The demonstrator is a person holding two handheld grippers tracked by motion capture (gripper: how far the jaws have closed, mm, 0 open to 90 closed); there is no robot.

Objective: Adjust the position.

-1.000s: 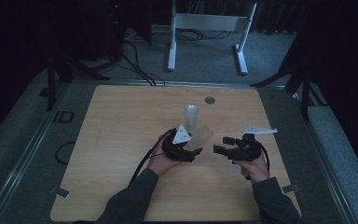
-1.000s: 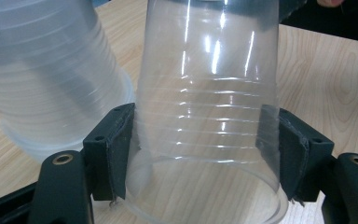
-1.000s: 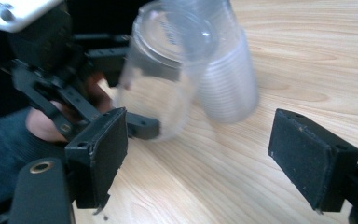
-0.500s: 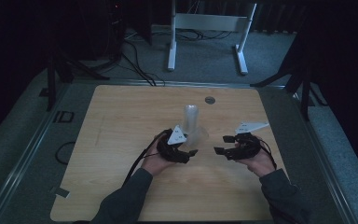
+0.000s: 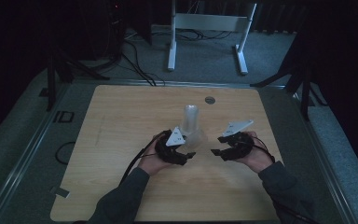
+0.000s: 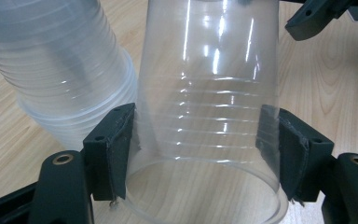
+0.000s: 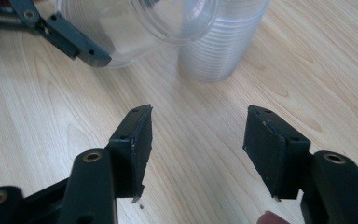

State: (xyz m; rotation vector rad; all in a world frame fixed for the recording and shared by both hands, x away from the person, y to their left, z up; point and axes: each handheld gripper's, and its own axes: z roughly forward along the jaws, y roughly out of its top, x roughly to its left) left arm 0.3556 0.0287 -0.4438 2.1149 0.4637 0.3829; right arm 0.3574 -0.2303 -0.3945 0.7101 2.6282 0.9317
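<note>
My left gripper (image 5: 186, 151) is shut on a clear plastic cup (image 6: 209, 93), its pads (image 6: 116, 149) pressing the ribbed wall near the rim. The cup (image 5: 198, 140) lies tilted just above the table. Right beside it a stack of clear cups (image 5: 190, 119) stands mouth down, also seen as the stack (image 6: 56, 70) and the stack (image 7: 221, 42). My right gripper (image 5: 217, 145) hovers to the right of the held cup (image 7: 135, 23). The right gripper (image 7: 196, 140) has just been closing; its jaws still stand apart with nothing between them.
The wooden table (image 5: 121, 121) has a round grey grommet (image 5: 209, 100) near its far edge. A white metal frame (image 5: 209, 21) and cables (image 5: 140, 65) lie on the floor behind. The right gripper's jaw (image 6: 307, 18) shows beyond the held cup.
The right gripper's jaws have drawn closer together and that hand has lifted slightly. The left gripper still holds the cup in the same place.
</note>
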